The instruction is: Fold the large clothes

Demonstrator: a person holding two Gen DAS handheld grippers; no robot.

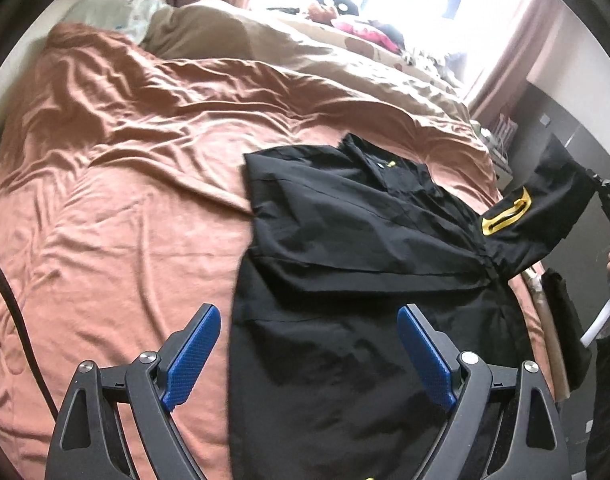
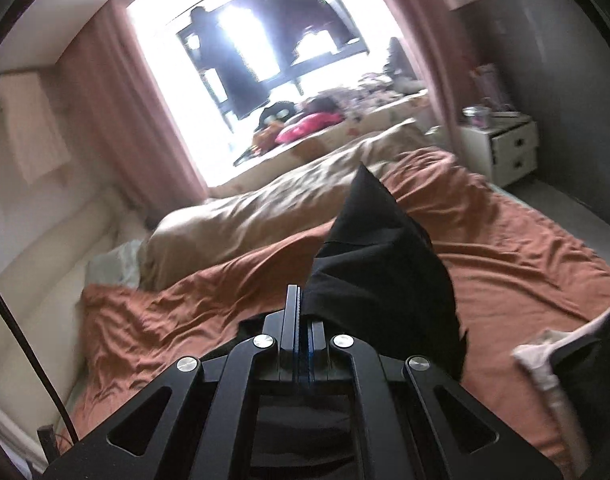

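Blue pads [image 1: 195,354] of the left gripper [image 1: 309,356] stand wide apart with nothing between them, above the shirt [image 1: 345,248]. That black shirt lies on the brown bedsheet [image 1: 117,184]. Its sleeve [image 1: 545,204], with a yellow patch [image 1: 507,216], is lifted off to the right. The right gripper [image 2: 303,300] is clamped tight on the sleeve's black cloth [image 2: 377,256].

A home bedroom: rumpled bed [image 1: 125,168], pink curtains [image 2: 117,92], probably a white nightstand [image 2: 501,148]
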